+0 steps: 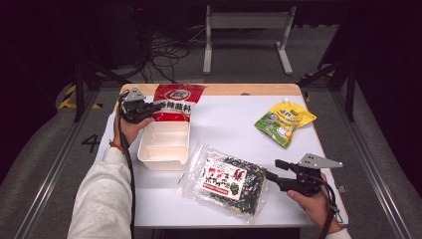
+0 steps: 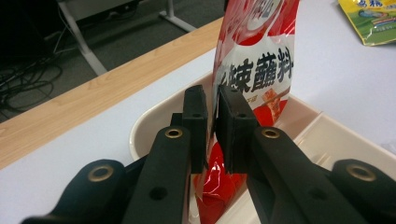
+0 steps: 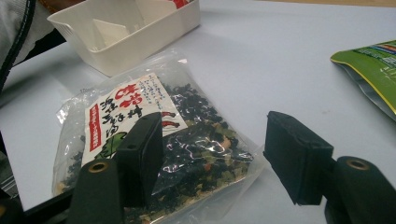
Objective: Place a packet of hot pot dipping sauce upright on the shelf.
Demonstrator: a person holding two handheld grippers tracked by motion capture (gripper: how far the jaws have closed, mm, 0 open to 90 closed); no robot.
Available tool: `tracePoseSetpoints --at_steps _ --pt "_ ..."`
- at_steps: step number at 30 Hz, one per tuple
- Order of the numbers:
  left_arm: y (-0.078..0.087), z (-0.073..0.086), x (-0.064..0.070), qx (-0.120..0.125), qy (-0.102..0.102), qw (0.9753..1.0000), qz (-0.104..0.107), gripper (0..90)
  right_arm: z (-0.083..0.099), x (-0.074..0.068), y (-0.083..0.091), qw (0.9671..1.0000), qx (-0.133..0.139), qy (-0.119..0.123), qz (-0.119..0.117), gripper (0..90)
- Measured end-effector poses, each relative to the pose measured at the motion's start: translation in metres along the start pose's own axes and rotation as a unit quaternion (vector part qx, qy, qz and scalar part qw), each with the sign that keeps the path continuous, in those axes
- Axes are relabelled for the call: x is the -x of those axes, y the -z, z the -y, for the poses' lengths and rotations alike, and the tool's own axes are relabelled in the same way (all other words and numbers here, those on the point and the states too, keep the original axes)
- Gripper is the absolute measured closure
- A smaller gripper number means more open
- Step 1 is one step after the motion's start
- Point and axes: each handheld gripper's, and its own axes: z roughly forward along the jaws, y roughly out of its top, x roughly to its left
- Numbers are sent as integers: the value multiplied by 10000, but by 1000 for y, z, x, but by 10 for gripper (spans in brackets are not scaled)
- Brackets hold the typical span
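Observation:
A red and white sauce packet (image 1: 173,101) (image 2: 256,70) stands with its lower end in the far part of a white divided tray (image 1: 164,144) (image 2: 154,121). My left gripper (image 1: 158,105) (image 2: 212,130) is shut on the packet's edge, held over the tray's far left corner. A clear bag of dark dried seaweed with a white and red label (image 1: 226,180) (image 3: 154,140) lies flat at the table's front centre. My right gripper (image 1: 272,169) (image 3: 219,158) is open just right of that bag, its left pad (image 3: 140,154) over the bag's corner.
A yellow-green pouch (image 1: 284,120) (image 2: 371,18) (image 3: 373,70) lies at the right back of the white table (image 1: 224,119). A wooden strip (image 1: 224,89) runs along the far edge. Cables and a white frame stand on the floor beyond.

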Motion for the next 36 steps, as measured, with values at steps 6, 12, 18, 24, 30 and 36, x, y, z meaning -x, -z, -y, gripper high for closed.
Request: tracePoseSetpoints --at_steps 6,12,18,24,30,36 --pt "3 -1 3 -88 -167 9998 -51 898 -1 1 -4 10000 -41 29 -17 374" --pt "3 2 -1 -98 -115 9999 15 897 -2 0 -6 9999 -60 56 -63 373" --pt "3 2 1 -67 -136 9999 -34 889 -2 1 -5 10000 -54 40 -47 372" --pt "9 1 4 32 -108 9999 -83 851 -2 -3 -7 9993 -190 306 40 363" --pt "19 2 6 185 -143 9997 -54 785 -2 -1 -9 9989 -267 344 143 364" --pt "34 2 15 317 -187 9992 -159 702 -3 4 -9 9985 -291 401 217 367"
